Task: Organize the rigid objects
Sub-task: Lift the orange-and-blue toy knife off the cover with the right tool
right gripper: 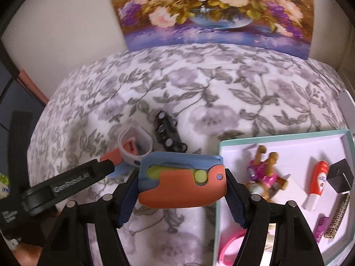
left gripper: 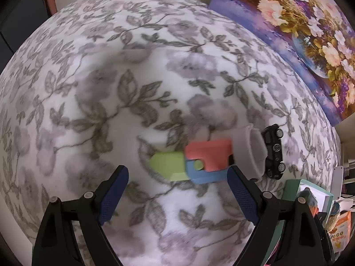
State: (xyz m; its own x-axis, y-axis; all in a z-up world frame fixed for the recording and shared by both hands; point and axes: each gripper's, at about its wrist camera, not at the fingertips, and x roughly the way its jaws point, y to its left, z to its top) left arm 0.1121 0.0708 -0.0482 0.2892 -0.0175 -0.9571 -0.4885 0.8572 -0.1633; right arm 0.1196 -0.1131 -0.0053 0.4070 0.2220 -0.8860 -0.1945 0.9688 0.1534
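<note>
My right gripper (right gripper: 180,187) is shut on a coral, blue and green toy knife (right gripper: 180,182), held above the floral cloth just left of the teal-rimmed white tray (right gripper: 218,177). A second toy knife of the same colours (left gripper: 193,163) lies on the cloth with its green blade out. My left gripper (left gripper: 177,175) is open just in front of it, right finger beside its handle. The left gripper's finger also shows in the right wrist view (right gripper: 88,170). A white ring-shaped holder (left gripper: 250,153) and a black toy car (left gripper: 274,151) lie beside it.
The tray holds a doll figure (right gripper: 265,175), an orange-and-white tube (right gripper: 317,184), a black box (right gripper: 340,175), a pink band (right gripper: 230,246) and a gold clip (right gripper: 337,217). A flower painting (right gripper: 210,11) leans on the wall behind the cloth.
</note>
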